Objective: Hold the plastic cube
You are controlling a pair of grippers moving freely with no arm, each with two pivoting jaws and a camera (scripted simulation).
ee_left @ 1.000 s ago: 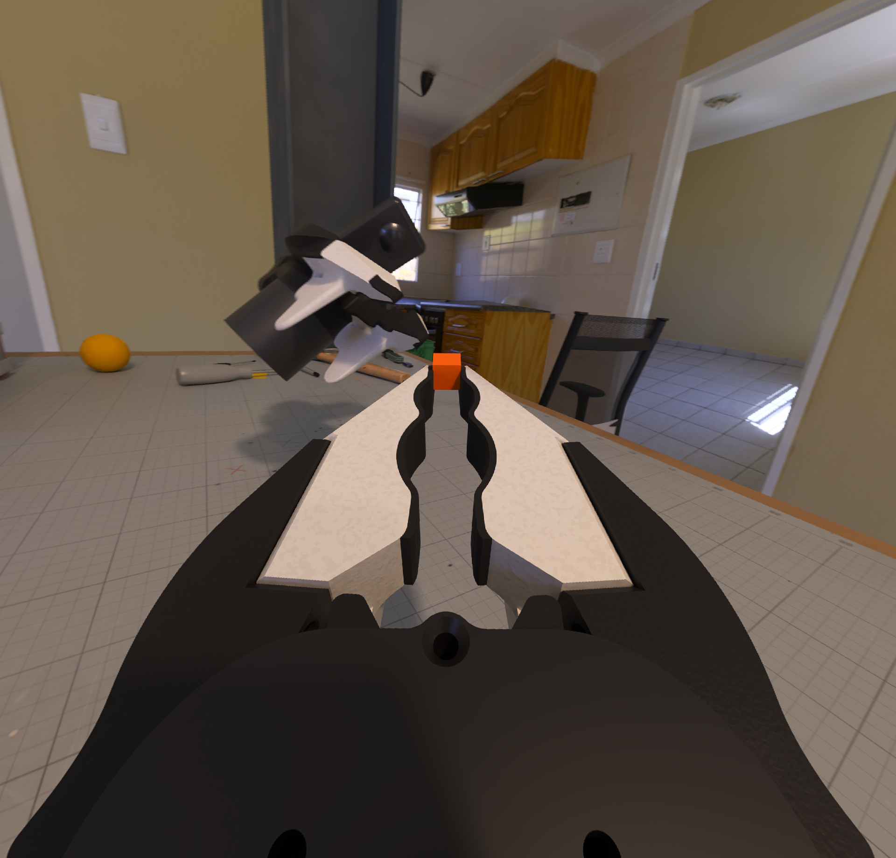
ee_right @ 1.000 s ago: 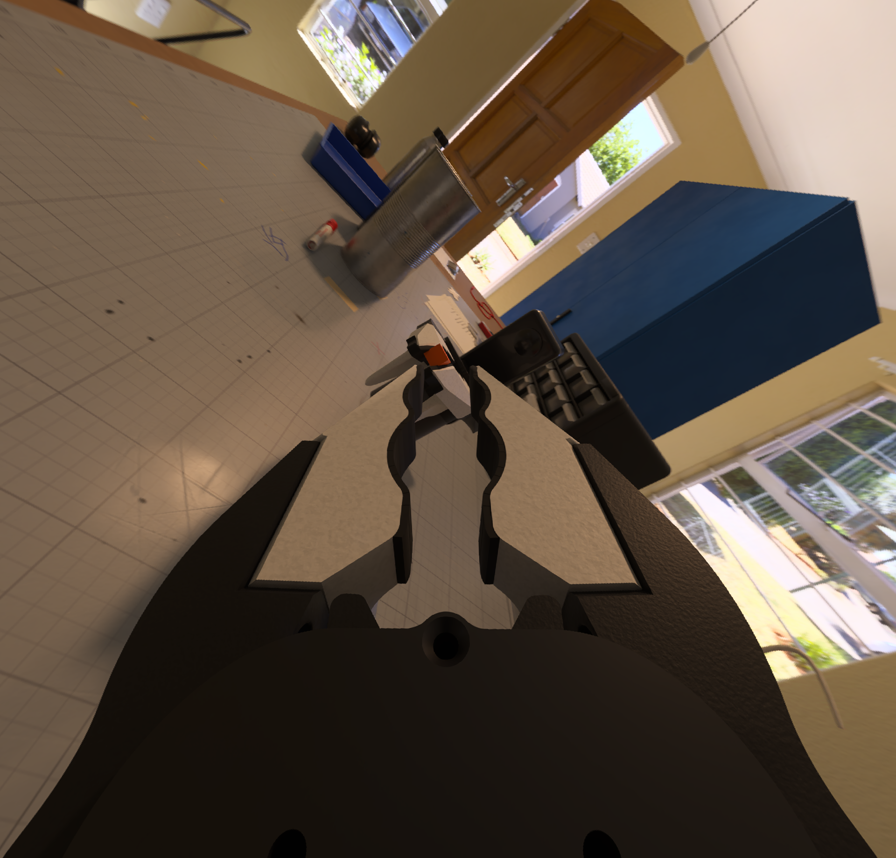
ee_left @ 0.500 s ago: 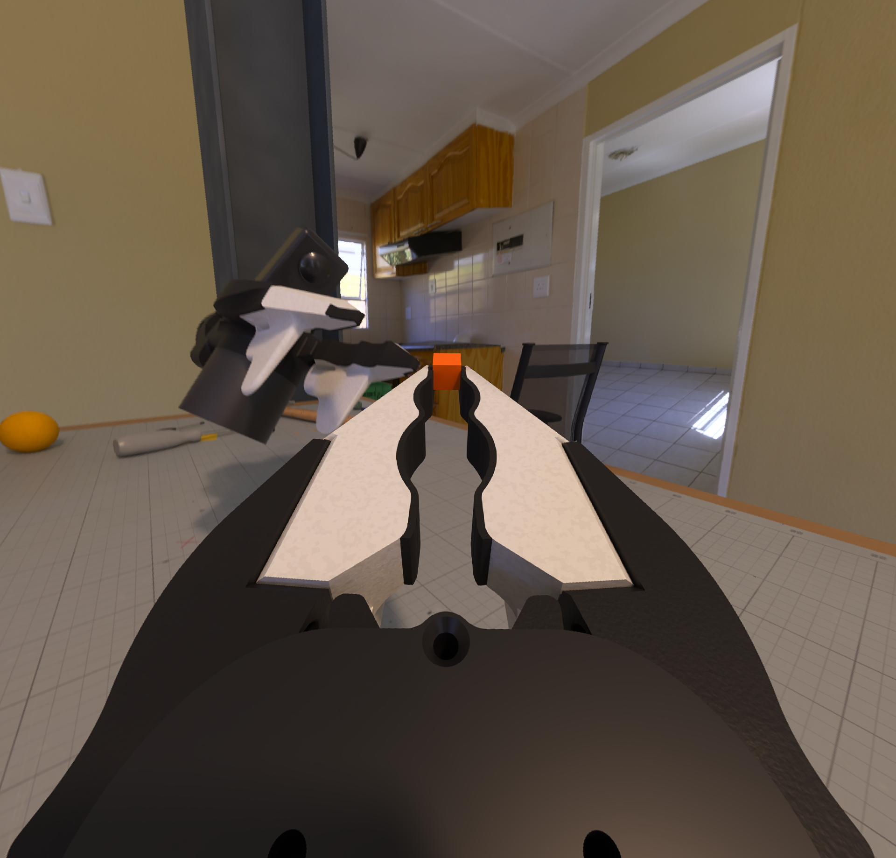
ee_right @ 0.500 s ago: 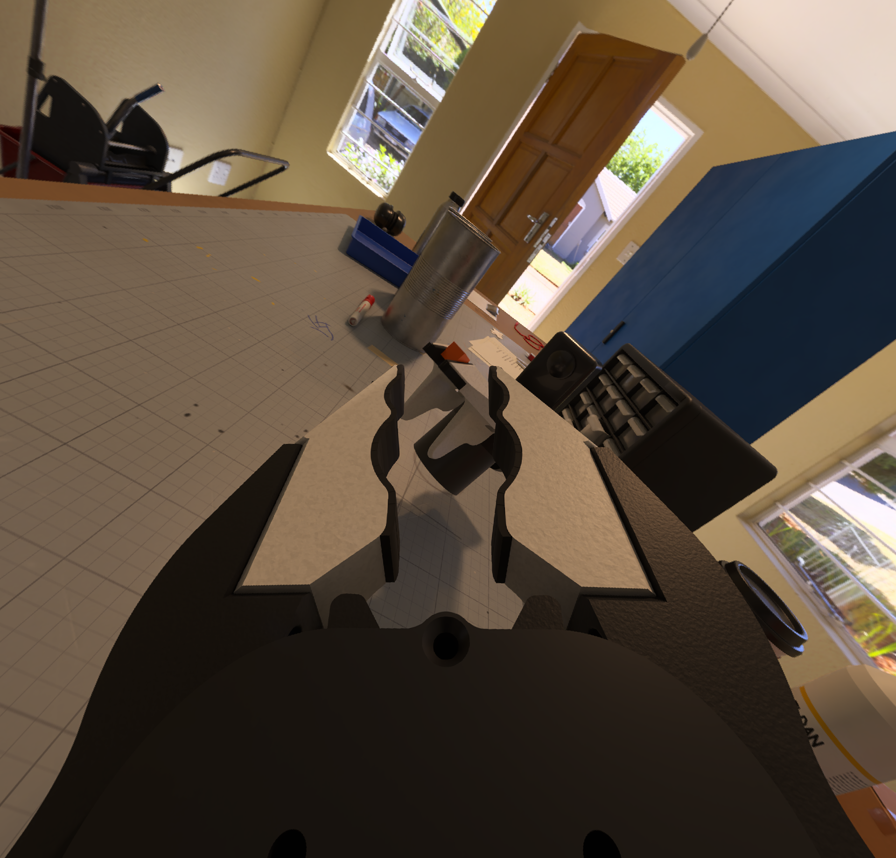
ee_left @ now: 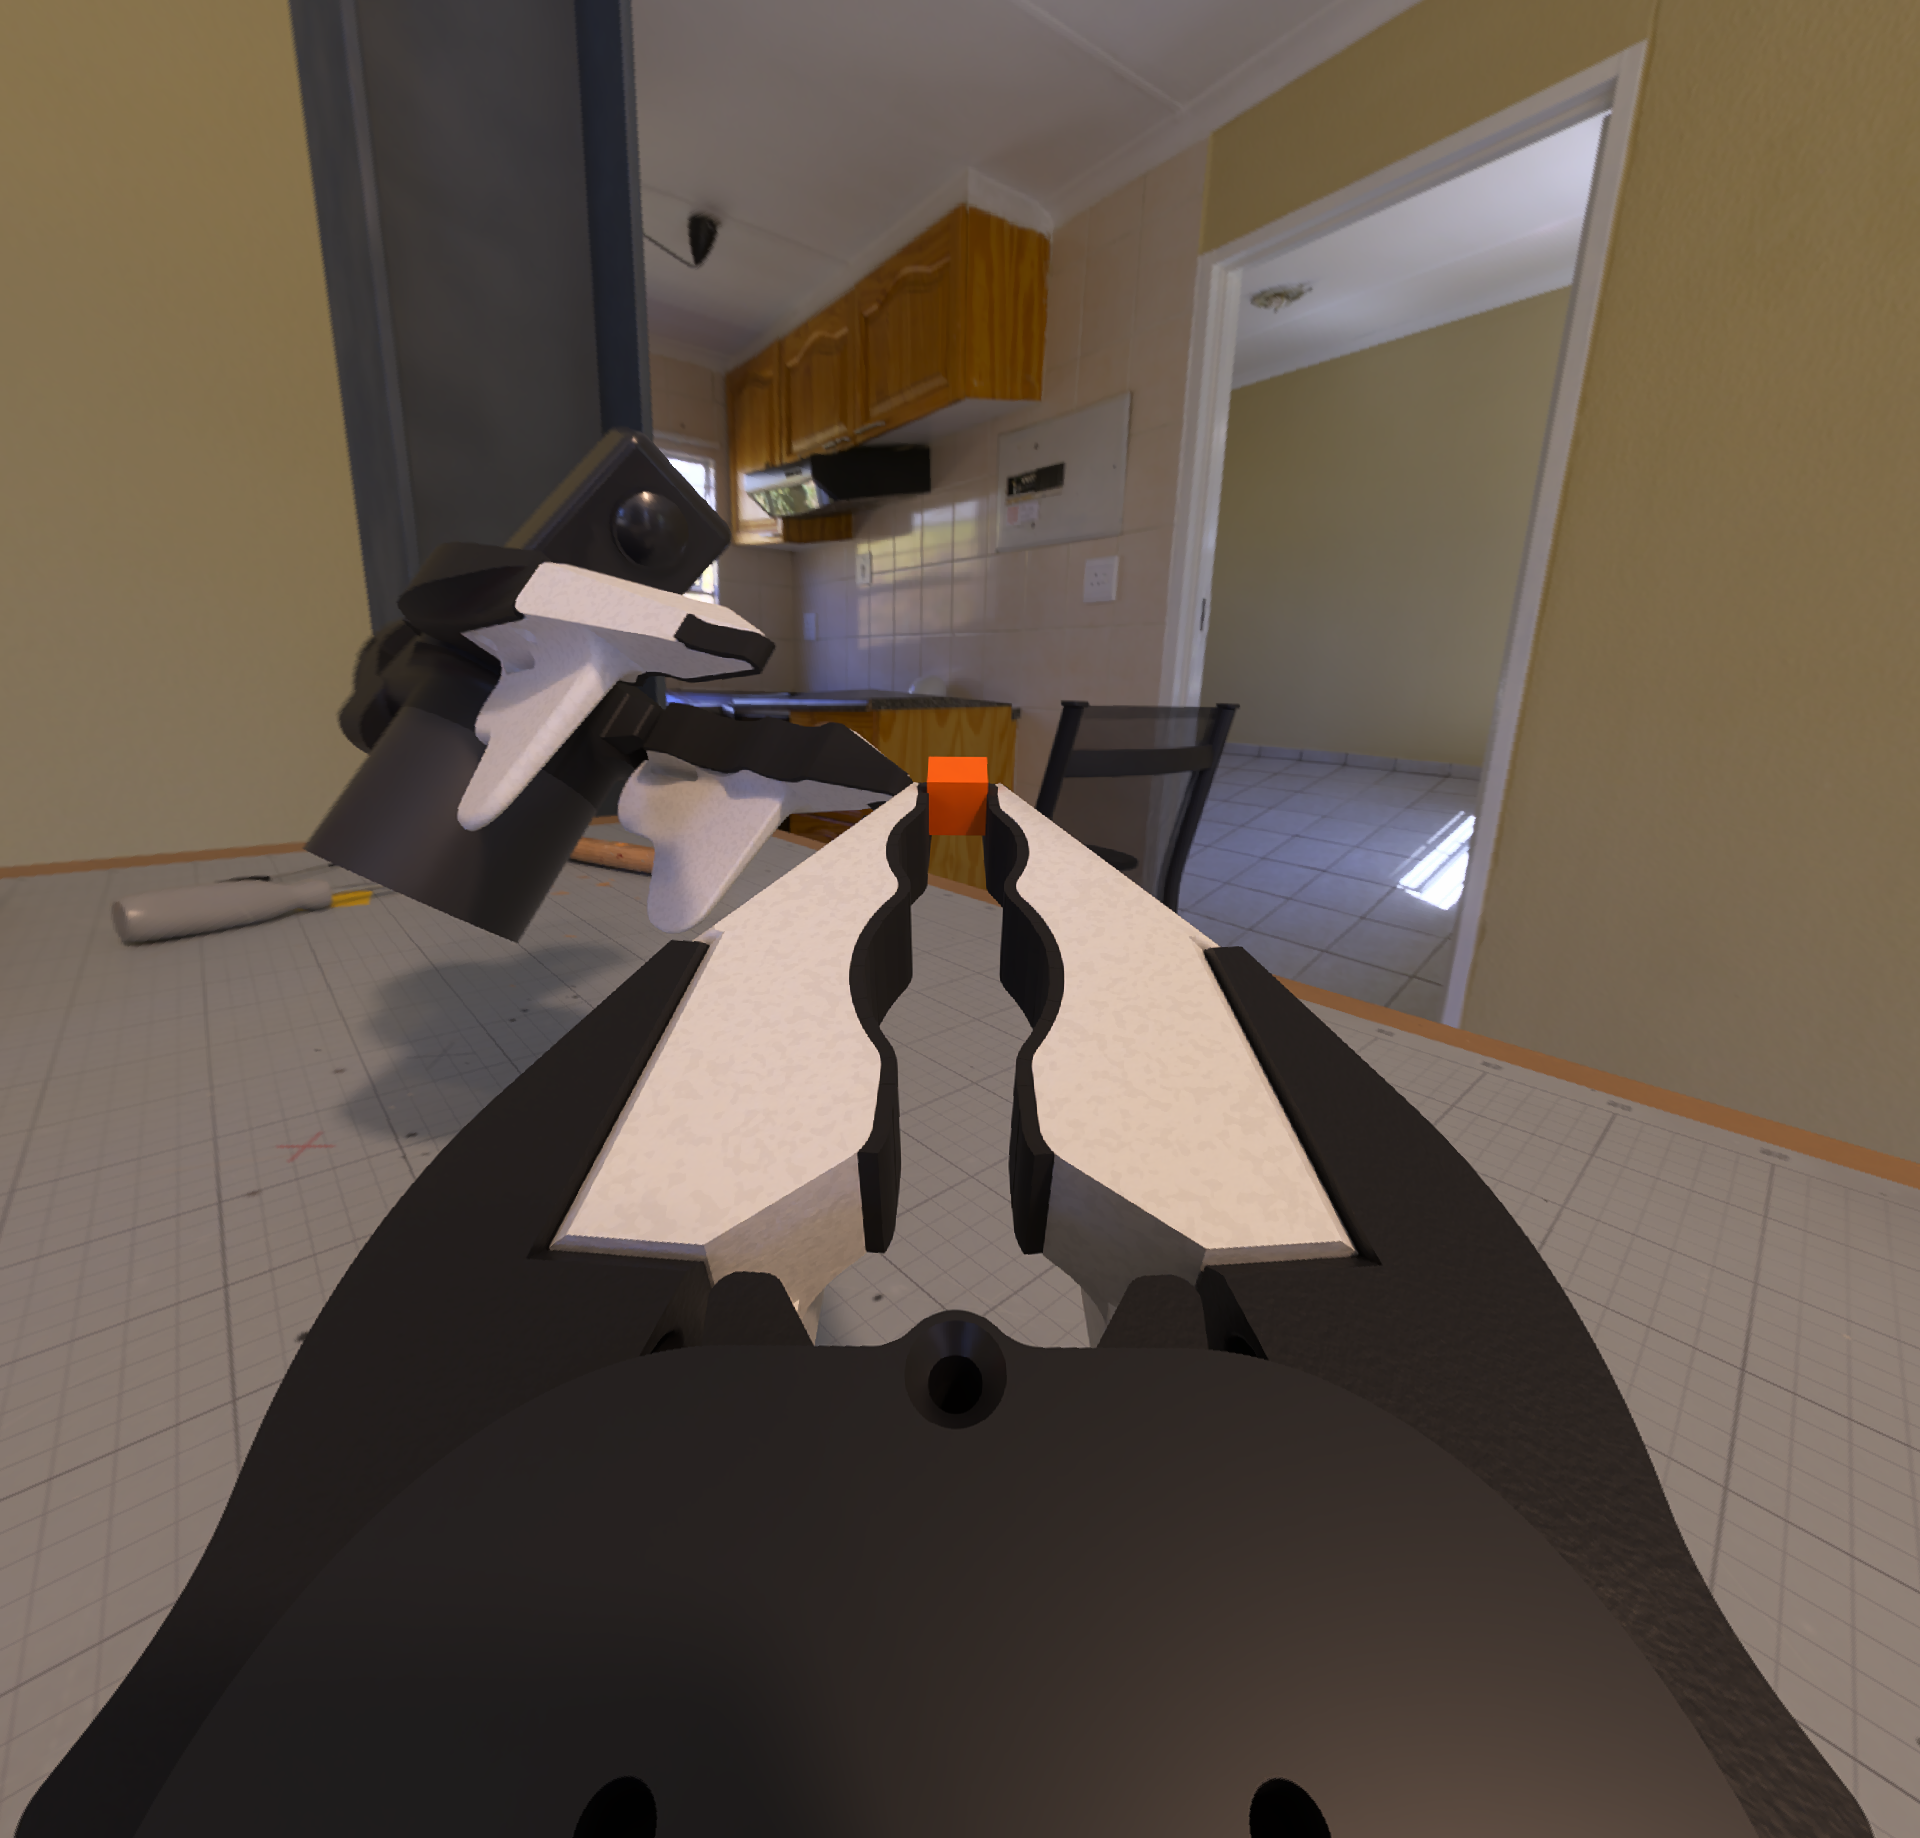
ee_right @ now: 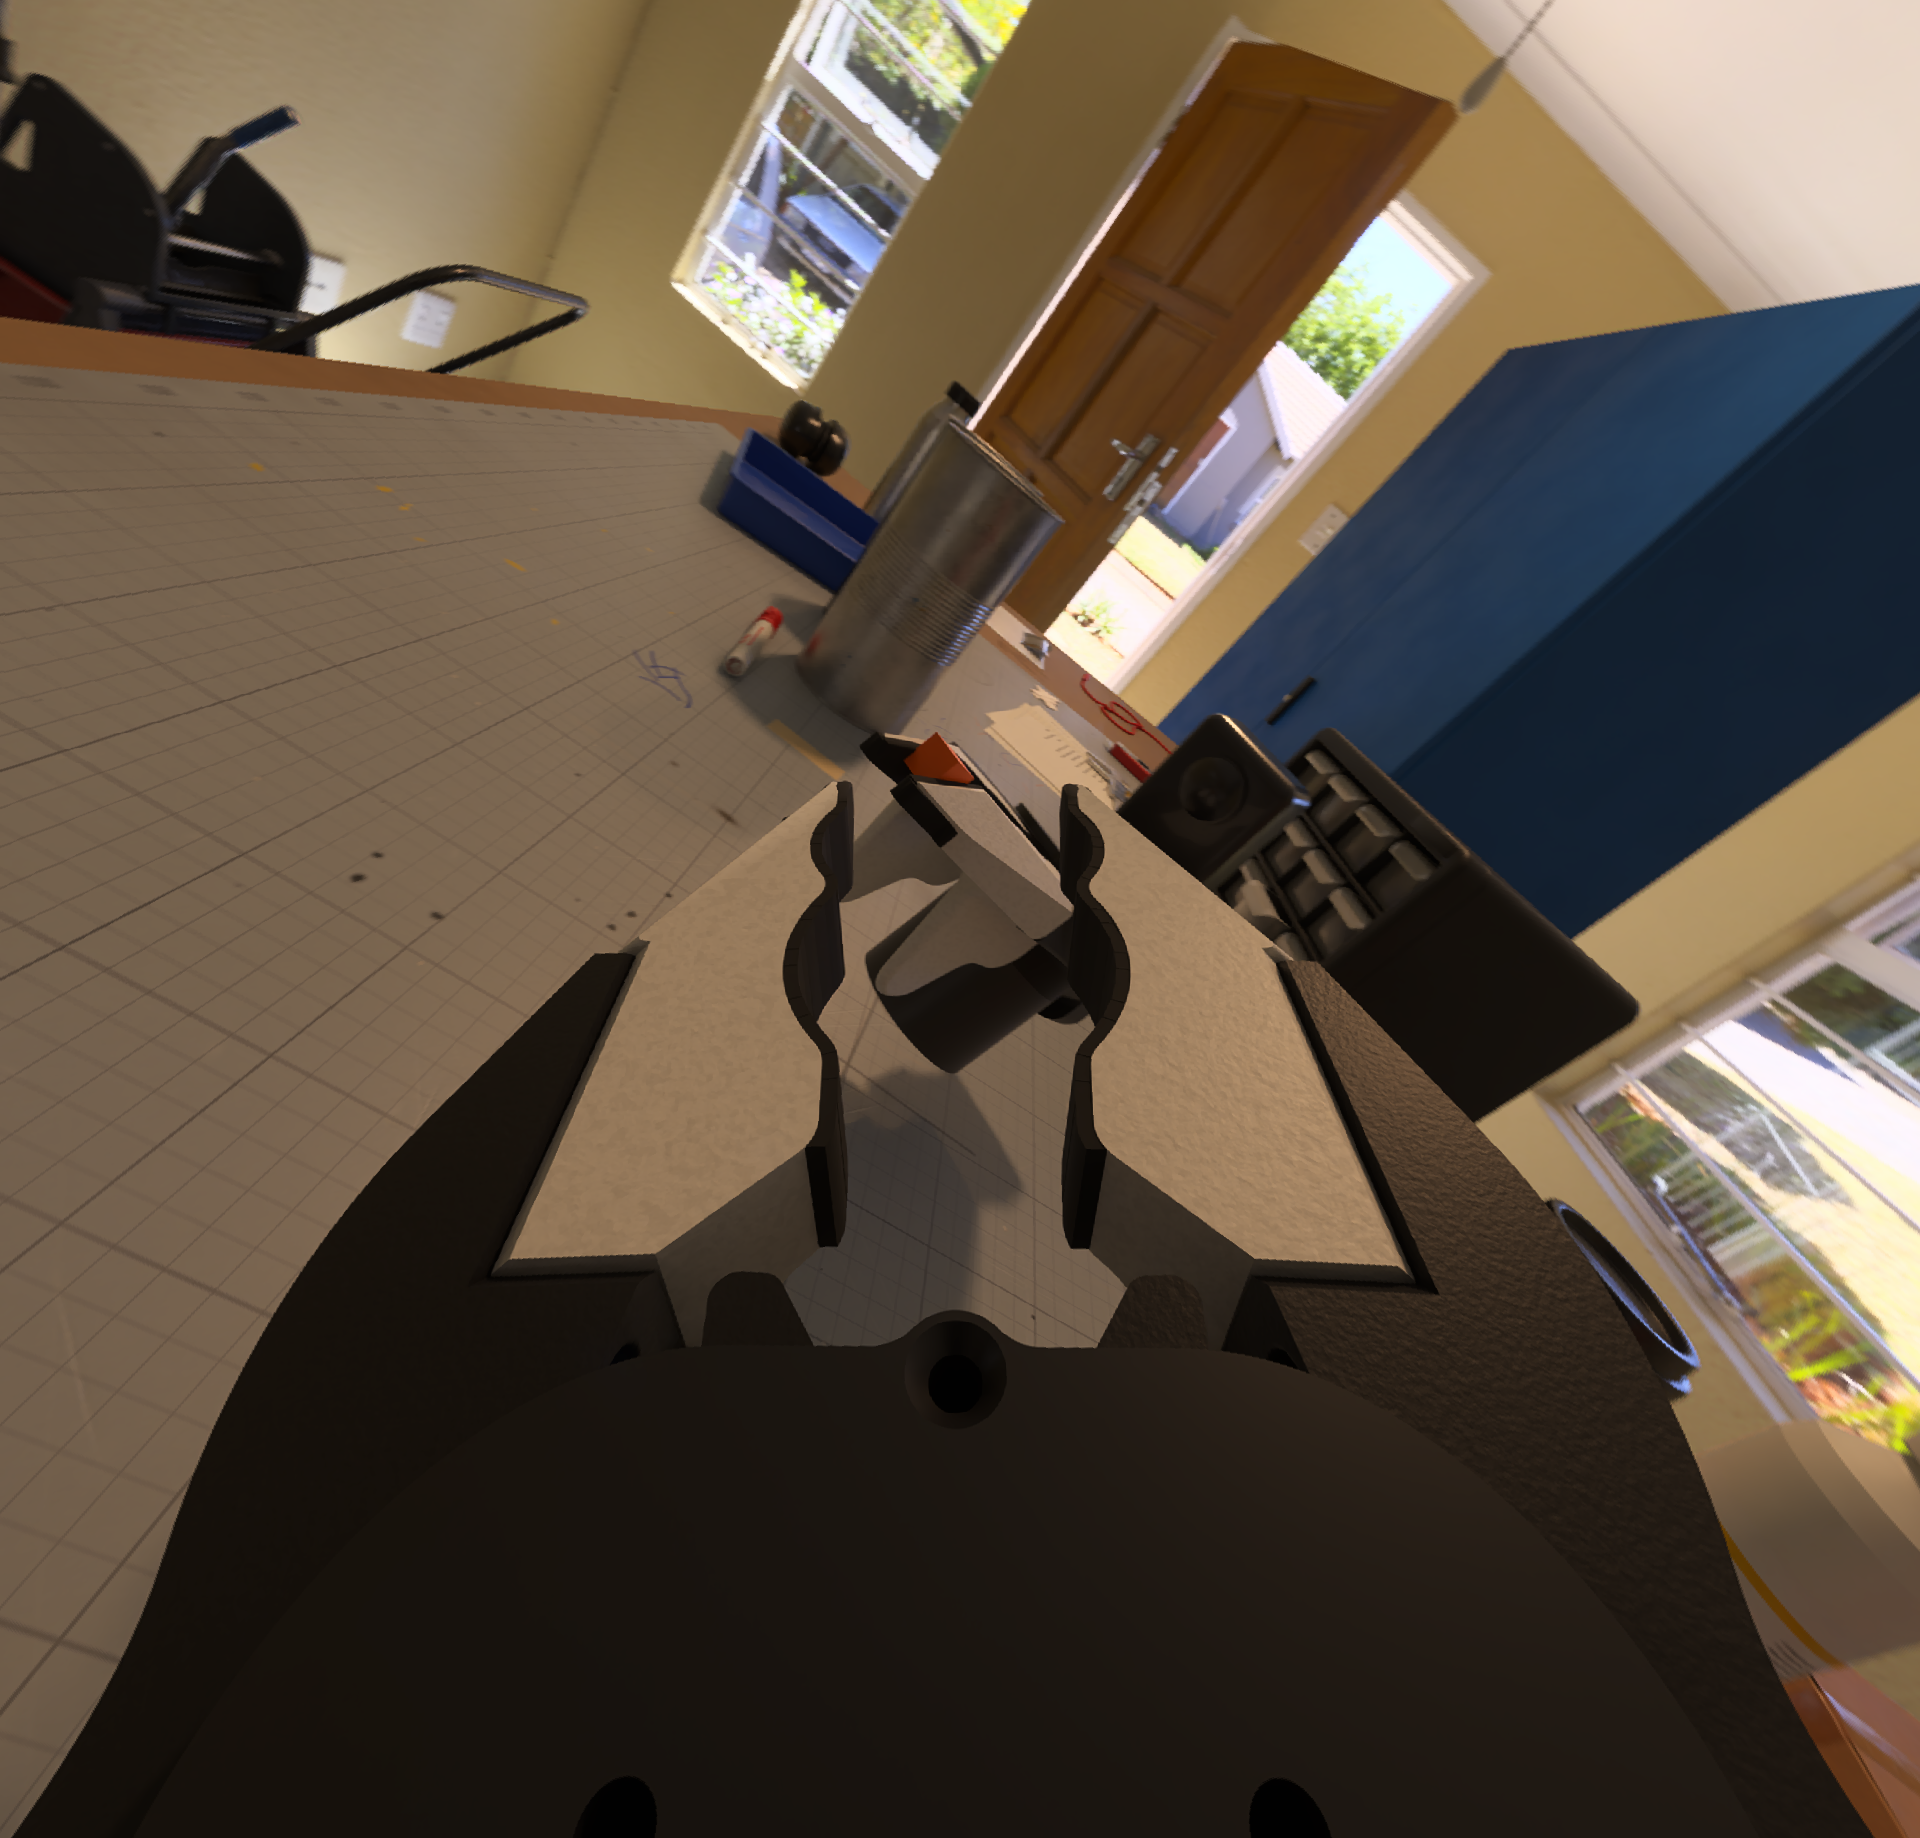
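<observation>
from the left wrist view i had the left gripper (ee_left: 957, 801) clenched on the plastic cube (ee_left: 957, 796), the small orange block pinched right at the tips of its two fingers and held up clear of the gridded mat (ee_left: 260, 1217). the right gripper (ee_left: 831, 749) hung off to the left of my jaws, tilted, its dark tips reaching in just beside the cube; i could not tell whether they touched it. behind that gripper a grey-handled tool (ee_left: 223, 905) lay on the mat.

from the right wrist view the right gripper (ee_right: 951, 801) had its jaws released, spread wide with nothing between them. ahead of that gap sat the left gripper (ee_right: 971, 915), with the cube (ee_right: 938, 760) showing as an orange wedge at its far tip, beyond my fingertips. farther past the jaws stood a metal can (ee_right: 925, 593), a red-capped marker (ee_right: 750, 640) beside it and a blue tray (ee_right: 790, 510) behind.
</observation>
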